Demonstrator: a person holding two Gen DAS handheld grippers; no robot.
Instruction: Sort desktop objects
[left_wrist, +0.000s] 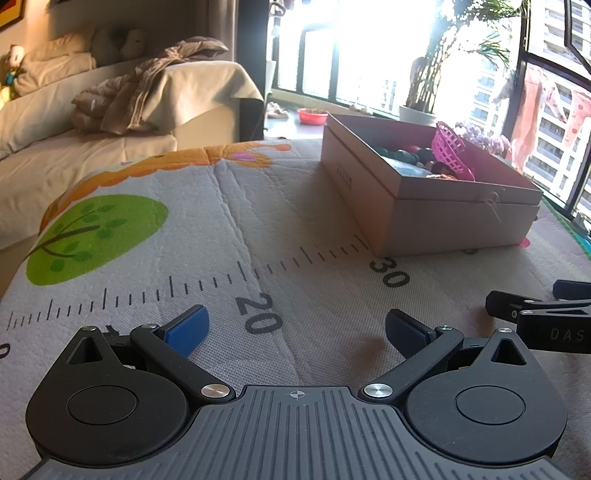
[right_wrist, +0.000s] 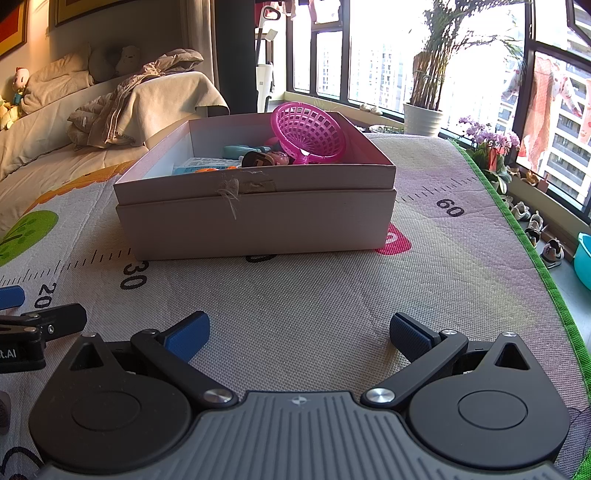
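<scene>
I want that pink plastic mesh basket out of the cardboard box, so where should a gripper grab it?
Probably the upper rim of the pink plastic mesh basket, coming down from above. It leans tilted on the other toys in the open cardboard box, so that edge stands clear above the box wall, and the thin lattice should fit between open fingers.

Sunlight blows out the window (left_wrist: 369, 44), leaving the mat (left_wrist: 295, 229) dim and edges fisheye-bent.

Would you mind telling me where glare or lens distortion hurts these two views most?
Left wrist view: the window is blown out to white, leaving the box front in shade. Right wrist view: milder exposure, buildings outside readable, pink basket crisp. Both views: fisheye bends the mat ruler marks and window frames.
</scene>
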